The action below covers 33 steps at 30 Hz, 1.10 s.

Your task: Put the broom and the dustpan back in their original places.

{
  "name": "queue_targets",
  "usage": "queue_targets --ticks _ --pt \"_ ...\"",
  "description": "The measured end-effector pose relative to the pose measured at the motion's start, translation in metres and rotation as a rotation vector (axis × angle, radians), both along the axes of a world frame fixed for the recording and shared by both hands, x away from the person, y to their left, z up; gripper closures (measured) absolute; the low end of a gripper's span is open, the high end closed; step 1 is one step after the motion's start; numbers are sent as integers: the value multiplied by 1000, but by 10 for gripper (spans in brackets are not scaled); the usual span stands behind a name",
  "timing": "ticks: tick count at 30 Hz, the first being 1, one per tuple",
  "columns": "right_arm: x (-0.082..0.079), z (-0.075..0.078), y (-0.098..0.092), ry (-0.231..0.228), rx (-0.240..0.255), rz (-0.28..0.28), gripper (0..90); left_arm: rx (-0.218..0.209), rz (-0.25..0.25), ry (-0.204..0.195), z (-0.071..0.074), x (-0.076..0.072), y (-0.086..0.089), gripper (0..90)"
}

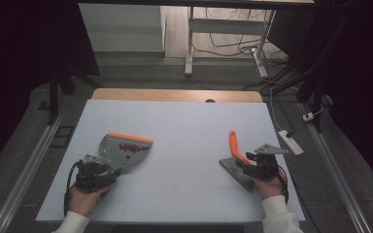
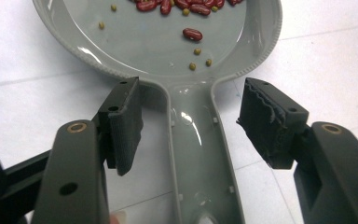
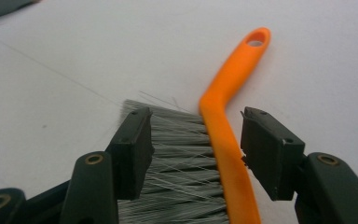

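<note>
Our left tongs (image 2: 189, 121) stand apart, one pad on each side of the dustpan (image 2: 168, 42) handle with bench showing between pad and handle, so nothing is clamped. The pan lies flat on the white bench (image 1: 184, 121) at the left, its orange lip pointing away from us. Inside it lie red beans (image 2: 192, 33) and a few small yellowish grains (image 2: 197, 51), most heaped toward the far edge.

Toward the right, the bench between pan and brush looks bare from the high view; we cannot tell whether any small grains are left there.

At the right our right tongs (image 3: 196, 149) are spread wide over the brush (image 3: 228, 154), which lies flat on the bench: one pad over the grey bristles, the other beyond the orange handle, neither pressing on it.

We judge the sweeping as good as done: the spill sits in the pan and both tools are down and unclamped. What seems left is to carry the pan off and empty it, which calls for a fresh grip on its handle.
</note>
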State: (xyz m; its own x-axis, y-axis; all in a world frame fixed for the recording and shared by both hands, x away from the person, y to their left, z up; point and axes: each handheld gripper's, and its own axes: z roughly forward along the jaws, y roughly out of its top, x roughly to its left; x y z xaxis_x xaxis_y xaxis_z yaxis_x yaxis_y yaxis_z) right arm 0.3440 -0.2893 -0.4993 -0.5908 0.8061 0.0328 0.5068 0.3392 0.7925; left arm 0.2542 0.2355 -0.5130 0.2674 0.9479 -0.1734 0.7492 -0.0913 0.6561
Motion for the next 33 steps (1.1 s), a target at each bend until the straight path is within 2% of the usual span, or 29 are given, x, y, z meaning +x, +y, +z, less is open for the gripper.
queue_targets --ticks 4,9,15,18,22,33 --pt "-4 2 5 -9 -6 50 445 24 -51 -41 4 -2 -3 398" --pt "-8 2 12 -18 -25 102 445 7 -135 -90 5 -1 -6 398" --pt "-12 0 19 -10 -30 145 446 10 -235 -116 6 3 -14 398" --pt "-15 -1 23 -8 -37 175 450 20 -283 -117 5 8 -18 398" --pt "-19 -2 28 -9 -52 206 450 5 -330 -111 4 14 -19 398" --pt "-27 -1 38 -19 -62 250 450 5 -345 -76 0 19 -21 397"
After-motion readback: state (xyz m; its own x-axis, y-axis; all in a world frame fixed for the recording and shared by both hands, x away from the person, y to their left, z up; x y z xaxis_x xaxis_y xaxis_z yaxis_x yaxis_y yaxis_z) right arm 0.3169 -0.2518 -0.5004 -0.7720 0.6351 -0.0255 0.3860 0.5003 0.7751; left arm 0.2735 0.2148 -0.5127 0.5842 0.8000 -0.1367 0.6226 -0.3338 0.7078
